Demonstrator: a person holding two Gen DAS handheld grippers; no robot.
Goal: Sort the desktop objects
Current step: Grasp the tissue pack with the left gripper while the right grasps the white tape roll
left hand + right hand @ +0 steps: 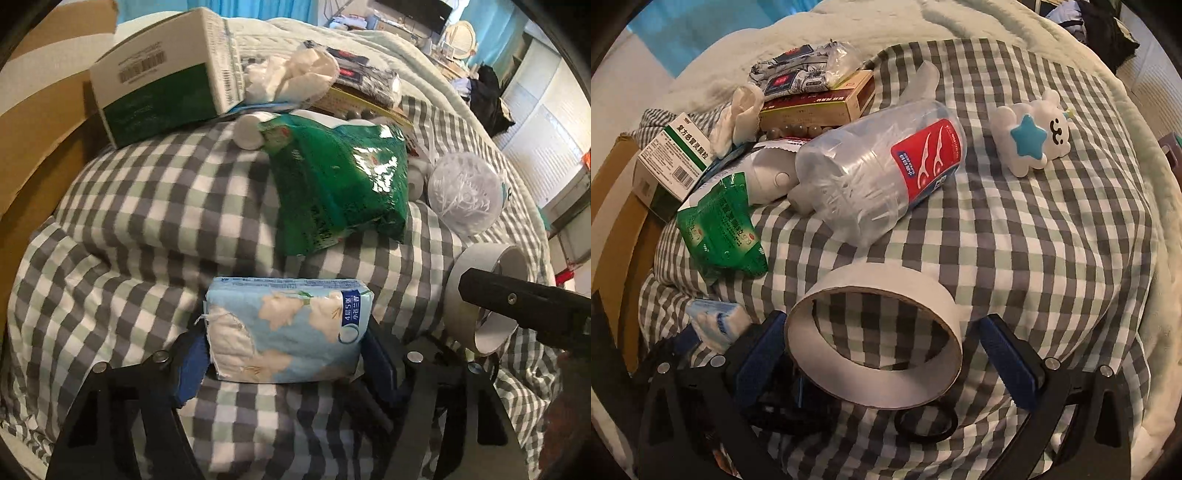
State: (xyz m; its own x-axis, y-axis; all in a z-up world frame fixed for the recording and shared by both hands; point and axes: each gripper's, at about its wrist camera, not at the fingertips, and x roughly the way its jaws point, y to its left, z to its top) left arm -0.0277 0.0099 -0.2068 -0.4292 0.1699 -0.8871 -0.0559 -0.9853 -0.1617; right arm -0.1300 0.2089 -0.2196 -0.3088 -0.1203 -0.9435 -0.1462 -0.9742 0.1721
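Note:
A light blue tissue pack [288, 332] with a flower print lies on the checked cloth [129, 229]. My left gripper [284, 358] is shut on it, one blue pad against each short side. A white tape roll [886, 284] lies tilted on the cloth to the right of the pack. My right gripper [882, 332] is open around the roll: the left pad touches its rim and the right pad stands clear of it. In the left wrist view one right finger [517, 306] crosses the tape roll [465, 280]. The tissue pack [716, 325] shows at the lower left of the right wrist view.
Behind lie a green foil packet [340, 184], a green-and-white medicine box [159, 81], a clear floss-pick jar [879, 166], a white bottle [768, 173] and a red-and-tan box [820, 103]. A white toy with a blue star [1030, 136] is far right. Black scissor handles [923, 424] lie under the roll. Cardboard [37, 110] stands at the left.

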